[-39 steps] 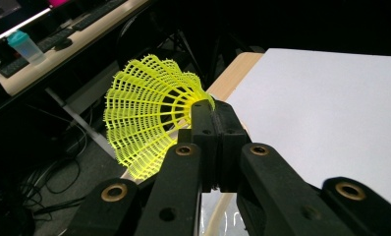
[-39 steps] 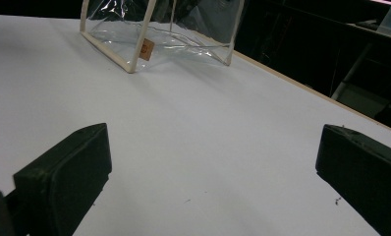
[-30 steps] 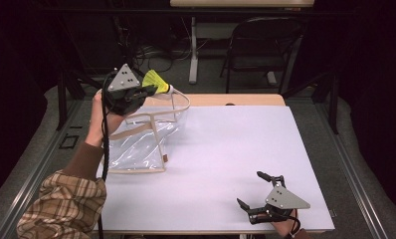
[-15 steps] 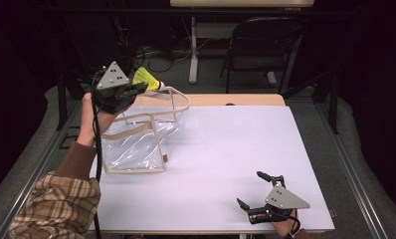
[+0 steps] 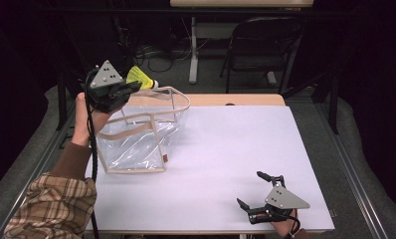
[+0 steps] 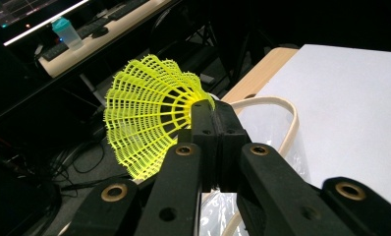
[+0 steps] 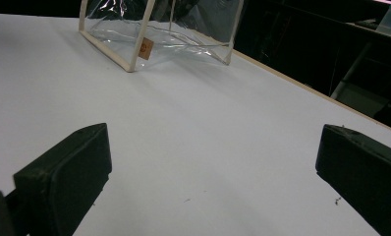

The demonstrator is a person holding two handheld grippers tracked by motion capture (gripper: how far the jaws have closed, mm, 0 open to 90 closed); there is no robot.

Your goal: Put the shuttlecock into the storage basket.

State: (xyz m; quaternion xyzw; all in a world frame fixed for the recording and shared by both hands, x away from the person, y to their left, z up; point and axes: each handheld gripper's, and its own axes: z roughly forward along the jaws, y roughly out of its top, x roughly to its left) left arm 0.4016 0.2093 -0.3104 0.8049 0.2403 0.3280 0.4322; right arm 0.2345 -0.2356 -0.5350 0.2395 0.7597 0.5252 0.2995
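A yellow plastic shuttlecock (image 5: pixel 139 77) is pinched by its neck in my left gripper (image 5: pixel 134 88), held in the air above the far left corner of a clear bag (image 5: pixel 136 139) with beige trim and handles. In the left gripper view the jaws of the left gripper (image 6: pixel 214 110) are pressed together on the shuttlecock (image 6: pixel 144 118), whose skirt fans out to the left, and a beige handle (image 6: pixel 287 128) curves just below. My right gripper (image 5: pixel 249 188) rests near the table's front right edge, jaws wide apart. In its own view the right gripper (image 7: pixel 213 167) holds nothing and the bag (image 7: pixel 159 34) lies far off.
The white table top (image 5: pixel 226 149) has a wooden strip (image 5: pixel 236 99) along its far edge. A dark chair (image 5: pixel 265 50) and cables stand behind the table. A desk with a keyboard and a bottle (image 6: pixel 68 32) lies beyond on the left.
My left gripper has drifted a little to the left with the shuttlecock still in it. The right gripper has stayed where it was.
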